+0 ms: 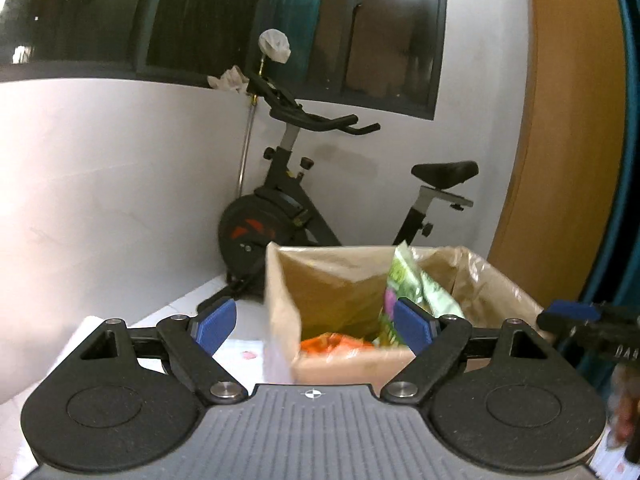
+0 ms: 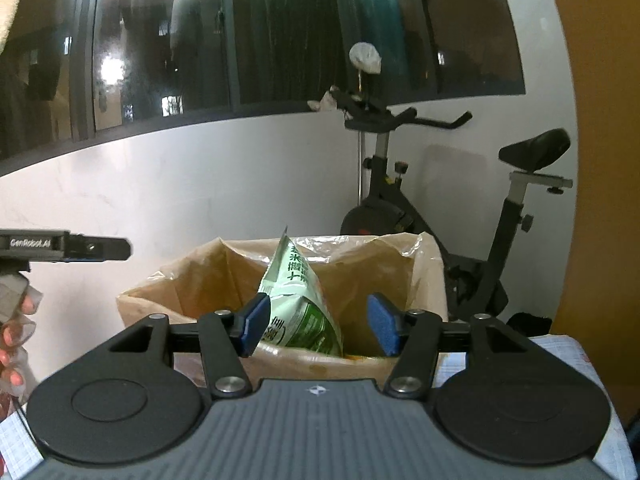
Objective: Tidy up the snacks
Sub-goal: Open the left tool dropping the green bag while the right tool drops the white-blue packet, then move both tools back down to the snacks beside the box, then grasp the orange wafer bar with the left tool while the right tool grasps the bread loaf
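A cardboard box (image 1: 352, 368) lined with a clear plastic bag stands on the table in front of both grippers. Inside it a green snack bag (image 1: 416, 284) stands tilted against the right side, with an orange packet (image 1: 332, 344) lying at the bottom. My left gripper (image 1: 316, 326) is wide open just before the box's near left corner, nothing between its blue pads. In the right wrist view, my right gripper (image 2: 320, 328) is open at the box (image 2: 180, 280) front rim. The green snack bag (image 2: 296, 304) stands just beyond its left pad, with a wide gap to the right pad.
An exercise bike (image 1: 304, 208) stands against the white wall behind the box. An orange panel (image 1: 568, 120) rises at the right. The table has a pale checked cloth (image 2: 560, 356). The right gripper's finger (image 1: 576, 316) shows at the right edge; a hand (image 2: 16, 320) holds the left gripper.
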The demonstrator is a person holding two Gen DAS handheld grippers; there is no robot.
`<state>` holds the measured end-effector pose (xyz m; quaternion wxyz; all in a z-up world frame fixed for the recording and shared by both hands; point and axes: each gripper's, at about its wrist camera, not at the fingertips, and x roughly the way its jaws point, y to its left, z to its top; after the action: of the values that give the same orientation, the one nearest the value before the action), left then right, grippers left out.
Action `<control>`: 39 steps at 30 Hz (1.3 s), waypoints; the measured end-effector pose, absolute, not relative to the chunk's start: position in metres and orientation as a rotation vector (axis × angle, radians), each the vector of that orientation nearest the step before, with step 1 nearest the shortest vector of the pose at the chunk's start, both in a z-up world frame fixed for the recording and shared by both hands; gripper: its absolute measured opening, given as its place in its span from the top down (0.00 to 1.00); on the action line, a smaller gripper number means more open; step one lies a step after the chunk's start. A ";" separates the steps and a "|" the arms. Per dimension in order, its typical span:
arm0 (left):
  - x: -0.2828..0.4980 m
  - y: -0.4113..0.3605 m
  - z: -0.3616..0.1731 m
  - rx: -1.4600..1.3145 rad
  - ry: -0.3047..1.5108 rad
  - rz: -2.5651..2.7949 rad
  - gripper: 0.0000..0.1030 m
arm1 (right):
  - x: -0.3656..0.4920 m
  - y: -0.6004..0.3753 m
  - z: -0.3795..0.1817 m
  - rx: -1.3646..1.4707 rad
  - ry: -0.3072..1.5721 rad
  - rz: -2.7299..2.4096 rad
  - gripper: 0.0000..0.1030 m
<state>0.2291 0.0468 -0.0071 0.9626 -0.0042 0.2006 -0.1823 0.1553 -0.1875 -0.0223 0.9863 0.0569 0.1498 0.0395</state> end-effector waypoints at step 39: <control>0.167 0.055 -0.134 -0.016 0.655 -0.330 0.16 | 0.145 -0.170 -0.199 0.129 0.699 -0.038 0.24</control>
<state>0.1674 0.0551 -0.1344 0.9335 -0.0079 0.3202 -0.1611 0.1446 -0.1697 -0.1988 0.9374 0.0630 0.3419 -0.0186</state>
